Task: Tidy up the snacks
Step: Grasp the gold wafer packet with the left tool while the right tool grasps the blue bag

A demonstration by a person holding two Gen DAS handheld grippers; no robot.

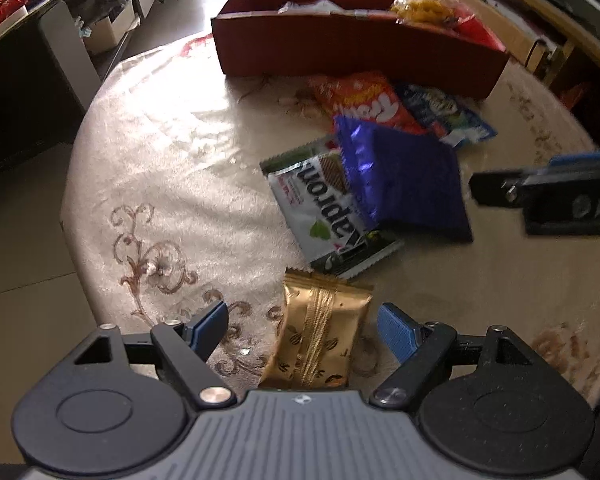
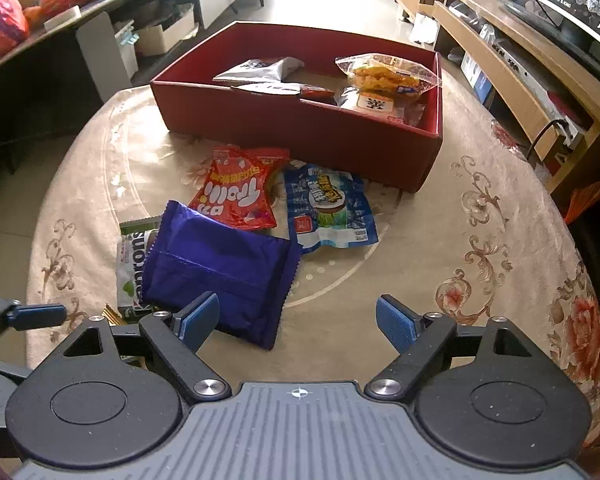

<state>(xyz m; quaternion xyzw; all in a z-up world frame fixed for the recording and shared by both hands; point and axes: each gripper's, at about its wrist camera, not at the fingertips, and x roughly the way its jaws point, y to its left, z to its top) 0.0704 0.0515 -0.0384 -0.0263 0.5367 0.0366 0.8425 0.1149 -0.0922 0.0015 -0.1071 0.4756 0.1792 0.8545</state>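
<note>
1. clearly the nearest target was the gold packet (image 1: 319,336), lying flat on the table (image 1: 160,168) between the spread fingers of the left hand-held gripper (image 1: 303,326), whose jaws stood wide with neither pad touching it.
2. it looked light and puffed, a crinkly foil pillow with a ribbed seam down the middle; probably slippery and easy to crush, so a gentle pinch across its short width, near the middle, seemed the safest hold.
3. the right hand-held gripper (image 2: 298,320) was also wide and held nothing; its left finger hung over the near corner of the purple packet (image 2: 220,268).
4. that purple packet lay partly on top of the white wafer packet (image 1: 320,208), so lifting it by a crimped edge could drag the wafer packet along.
5. behind them lay the red gummy bag (image 2: 236,192) and the blue bag (image 2: 328,208), soft and floppy by the look, just beside each other.
6. the red box (image 2: 300,132) stood at the far side of the table, already holding several snacks, and seemed the likely place for the rest.
</note>
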